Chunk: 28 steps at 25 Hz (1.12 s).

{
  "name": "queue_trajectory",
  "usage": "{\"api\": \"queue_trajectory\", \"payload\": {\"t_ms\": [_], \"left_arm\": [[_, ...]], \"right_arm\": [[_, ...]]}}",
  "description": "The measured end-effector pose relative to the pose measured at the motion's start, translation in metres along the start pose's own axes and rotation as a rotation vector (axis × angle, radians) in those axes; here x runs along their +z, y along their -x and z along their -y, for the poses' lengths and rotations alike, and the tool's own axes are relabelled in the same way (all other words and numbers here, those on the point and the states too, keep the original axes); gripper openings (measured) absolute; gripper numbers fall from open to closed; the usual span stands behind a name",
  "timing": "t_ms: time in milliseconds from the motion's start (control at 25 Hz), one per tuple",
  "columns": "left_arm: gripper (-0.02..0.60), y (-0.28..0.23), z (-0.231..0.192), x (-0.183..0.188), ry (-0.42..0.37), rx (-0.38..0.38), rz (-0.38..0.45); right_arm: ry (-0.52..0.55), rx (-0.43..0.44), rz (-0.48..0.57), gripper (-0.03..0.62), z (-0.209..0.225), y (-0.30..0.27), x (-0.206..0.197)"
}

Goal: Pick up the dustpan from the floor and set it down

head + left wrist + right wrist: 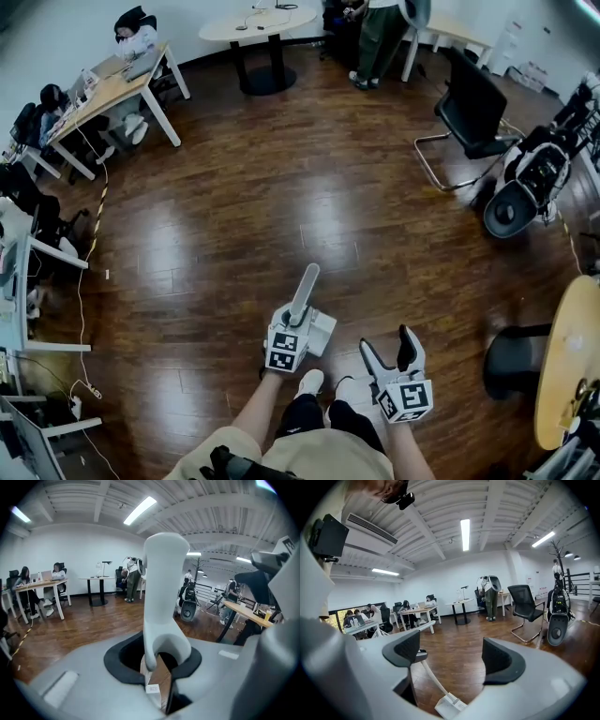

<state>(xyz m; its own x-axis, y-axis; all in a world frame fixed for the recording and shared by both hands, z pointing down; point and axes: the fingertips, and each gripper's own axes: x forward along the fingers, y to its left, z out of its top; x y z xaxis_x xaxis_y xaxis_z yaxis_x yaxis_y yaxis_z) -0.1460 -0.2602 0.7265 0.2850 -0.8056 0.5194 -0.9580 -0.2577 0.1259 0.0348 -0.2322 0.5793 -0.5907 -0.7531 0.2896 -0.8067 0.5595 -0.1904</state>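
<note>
the dark wood floor (281, 206) bears a round table (258, 23), a desk (112, 89) and a black chair (473, 108).

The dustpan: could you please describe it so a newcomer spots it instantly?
On the dark wooden floor, look ahead of the person's white shoes. The dustpan is the pale long-handled thing clamped in the left claw; the right claw is empty.

Dustpan (306, 291) partly hidden (its lower end) behind left hand-held gripper (301, 324).

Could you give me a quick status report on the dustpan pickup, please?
Left gripper shut on white plastic long-handled dustpan, handle between fingers. Right gripper open, empty. Bare wooden floor ahead; black office chair far right.
</note>
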Motion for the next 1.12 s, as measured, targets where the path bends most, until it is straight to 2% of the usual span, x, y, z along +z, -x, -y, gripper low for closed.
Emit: {"api": "queue_trajectory", "payload": {"t_ms": [240,400,640,720,920,1120], "left_arm": [[0.069,0.033,0.02,0.068,0.013,-0.007,0.034],[0.069,0.053,0.047,0.107,-0.015,-0.034,0.045],[0.069,0.088,0.082,0.162,-0.054,0.003,0.059],[0.069,0.105,0.093,0.18,-0.08,0.002,0.093],[0.069,0.148,0.118,0.233,-0.127,0.01,0.248],[0.07,0.164,0.129,0.261,-0.142,0.029,0.368]], "right_arm": [[0.028,-0.037,0.121,0.422,0.008,0.008,0.053],[0.019,-0.079,0.21,0.422,0.022,0.029,0.082],[0.033,-0.119,0.246,0.422,0.05,0.049,0.111],[0.017,-0.122,0.283,0.422,0.056,0.061,0.124],[-0.038,-0.134,0.387,0.422,0.074,0.102,0.158],[-0.038,-0.165,0.467,0.411,0.083,0.134,0.179]]}}
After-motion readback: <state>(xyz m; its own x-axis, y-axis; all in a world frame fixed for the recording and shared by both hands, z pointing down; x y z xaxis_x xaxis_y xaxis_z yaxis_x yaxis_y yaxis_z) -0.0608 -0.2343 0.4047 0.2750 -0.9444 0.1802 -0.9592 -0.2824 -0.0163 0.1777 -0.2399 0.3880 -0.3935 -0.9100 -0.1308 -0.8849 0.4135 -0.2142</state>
